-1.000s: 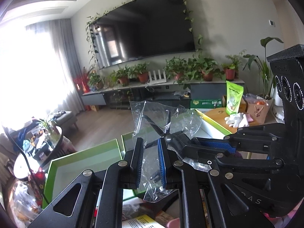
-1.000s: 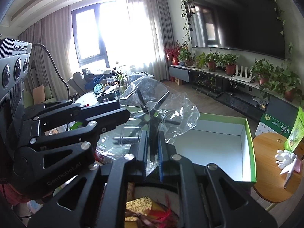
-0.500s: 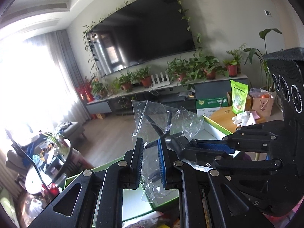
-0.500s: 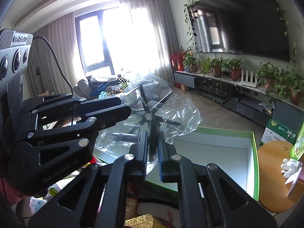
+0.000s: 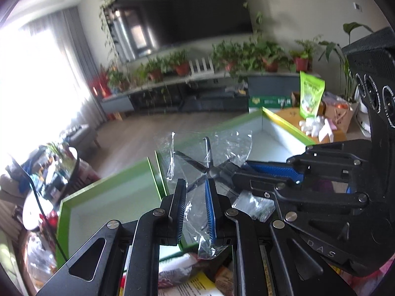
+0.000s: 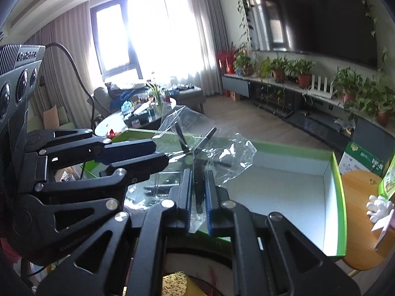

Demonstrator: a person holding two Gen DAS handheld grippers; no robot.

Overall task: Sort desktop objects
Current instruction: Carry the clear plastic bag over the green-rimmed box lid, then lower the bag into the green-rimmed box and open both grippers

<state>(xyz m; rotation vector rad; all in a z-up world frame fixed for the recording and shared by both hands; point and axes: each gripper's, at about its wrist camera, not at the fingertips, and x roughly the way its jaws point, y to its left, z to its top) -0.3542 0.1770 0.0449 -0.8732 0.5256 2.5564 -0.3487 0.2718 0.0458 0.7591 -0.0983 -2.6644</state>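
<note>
Above the green-rimmed white box (image 6: 284,192), both claws hold one clear plastic bag (image 5: 209,153) with a dark multi-armed item inside it, well off any surface. From the left wrist view, the left claw (image 5: 195,204) stands nearly closed, its blue-padded fingers (image 5: 211,212) pinching the lower, crumpled part of the bag, whose tail hangs down between them. The right claw (image 5: 261,172) reaches in from the right of that view and grips the same bag higher up, at the dark hub of the item. From the right wrist view, the right claw (image 6: 197,192) is closed tight on the bag and on a dark stem of the item, while the left claw (image 6: 138,155) comes in from the left and touches the bag's near side. A second green-edged tray (image 5: 103,197) lies beside the box in the left wrist view. Beyond the box stands a round wooden table (image 6: 358,212) bearing a green pouch (image 5: 311,93) and a white glove-like thing (image 6: 379,208).
</note>
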